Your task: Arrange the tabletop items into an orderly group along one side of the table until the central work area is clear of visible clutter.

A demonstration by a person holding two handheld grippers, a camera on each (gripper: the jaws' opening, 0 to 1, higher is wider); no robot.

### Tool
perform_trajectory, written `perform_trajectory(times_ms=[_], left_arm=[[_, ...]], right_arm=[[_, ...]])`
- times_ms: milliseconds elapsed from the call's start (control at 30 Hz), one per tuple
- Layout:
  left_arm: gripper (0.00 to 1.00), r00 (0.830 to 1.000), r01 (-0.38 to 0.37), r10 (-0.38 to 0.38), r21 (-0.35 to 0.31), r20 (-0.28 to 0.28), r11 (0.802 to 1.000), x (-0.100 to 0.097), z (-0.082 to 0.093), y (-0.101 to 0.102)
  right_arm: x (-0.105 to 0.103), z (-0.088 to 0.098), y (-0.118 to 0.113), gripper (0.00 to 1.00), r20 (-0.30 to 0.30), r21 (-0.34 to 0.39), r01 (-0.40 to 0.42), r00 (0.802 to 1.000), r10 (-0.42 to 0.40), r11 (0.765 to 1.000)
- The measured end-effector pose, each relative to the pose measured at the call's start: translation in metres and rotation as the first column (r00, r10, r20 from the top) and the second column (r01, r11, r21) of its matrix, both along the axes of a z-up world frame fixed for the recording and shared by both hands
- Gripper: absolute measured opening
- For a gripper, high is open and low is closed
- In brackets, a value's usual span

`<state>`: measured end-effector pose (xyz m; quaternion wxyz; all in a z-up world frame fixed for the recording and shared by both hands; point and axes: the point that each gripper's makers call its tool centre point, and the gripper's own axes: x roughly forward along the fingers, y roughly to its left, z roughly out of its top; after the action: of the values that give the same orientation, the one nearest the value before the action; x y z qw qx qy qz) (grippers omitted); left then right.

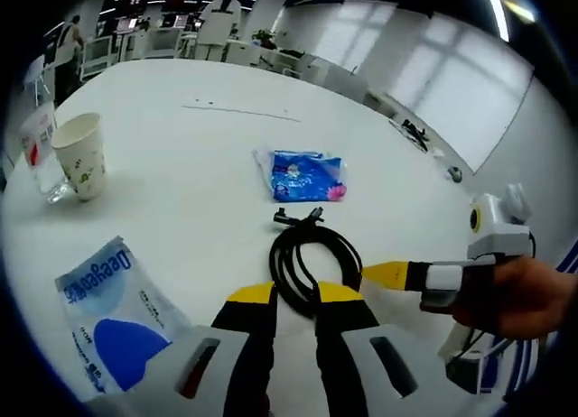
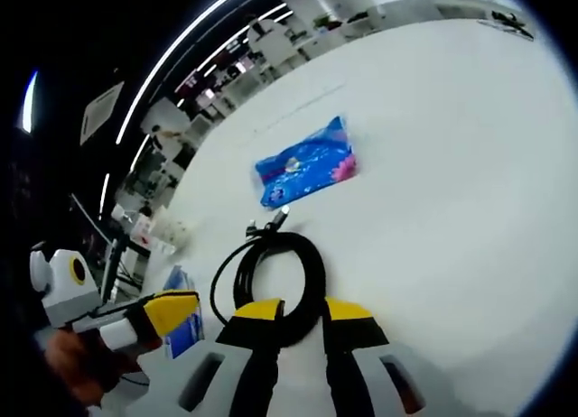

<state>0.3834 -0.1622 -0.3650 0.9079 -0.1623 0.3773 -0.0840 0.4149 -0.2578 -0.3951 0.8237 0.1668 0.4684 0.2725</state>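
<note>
A black coiled cable (image 1: 312, 253) (image 2: 271, 277) lies on the white table (image 1: 181, 119), between the two grippers. My left gripper (image 1: 295, 295) is open by a narrow gap, and the coil's near arc shows between its yellow tips. The right gripper (image 2: 304, 311) stands the same way over the coil's other side, also slightly open. It enters the left gripper view from the right, where its yellow fingertips (image 1: 388, 273) touch the coil's edge and a hand (image 1: 528, 295) holds it. Beyond the cable lies a blue packet (image 1: 302, 175) (image 2: 307, 169).
A paper cup (image 1: 81, 155) and a clear plastic cup (image 1: 41, 155) stand at the far left. A white-and-blue pouch (image 1: 113, 313) lies near left. The left gripper's fingertips (image 2: 172, 310) show beside the coil. Office desks stand beyond the table.
</note>
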Motion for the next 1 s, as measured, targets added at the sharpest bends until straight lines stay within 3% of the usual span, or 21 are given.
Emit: perform_trajectory(times_ms=[67,200,467,700,833,1000], left_arm=[[0.15,1.000,0.021,-0.021,0.015,-0.004,1.000,-0.004,-0.003,0.003],[0.15,1.000,0.018,-0.017,0.036,-0.015,0.999,-0.018,-0.011,0.015],[0.17,1.000,0.011,-0.009,0.092,-0.023,0.996,-0.051,-0.008,0.028],[0.18,1.000,0.002,-0.002,0.126,0.000,0.992,-0.062,-0.002,0.046],[0.19,0.999,-0.032,0.032,0.152,0.006,0.988,-0.070,-0.001,0.064],[0.20,0.997,-0.080,0.081,0.160,-0.003,0.984,-0.083,-0.003,0.082]], right_arm=[[-0.005,0.001,-0.001,0.15,-0.003,-0.002,0.012,1.000,-0.012,1.000],[-0.014,0.001,-0.007,0.18,0.015,-0.081,-0.012,1.000,0.013,0.997],[-0.046,0.009,0.006,0.19,0.017,-0.080,-0.110,0.994,0.112,0.991],[-0.072,0.015,0.019,0.20,-0.011,-0.042,-0.146,0.989,0.146,0.988],[-0.085,0.027,0.034,0.21,-0.002,-0.036,-0.199,0.980,0.199,0.979],[-0.099,0.024,0.046,0.22,-0.016,-0.041,-0.256,0.967,0.255,0.966]])
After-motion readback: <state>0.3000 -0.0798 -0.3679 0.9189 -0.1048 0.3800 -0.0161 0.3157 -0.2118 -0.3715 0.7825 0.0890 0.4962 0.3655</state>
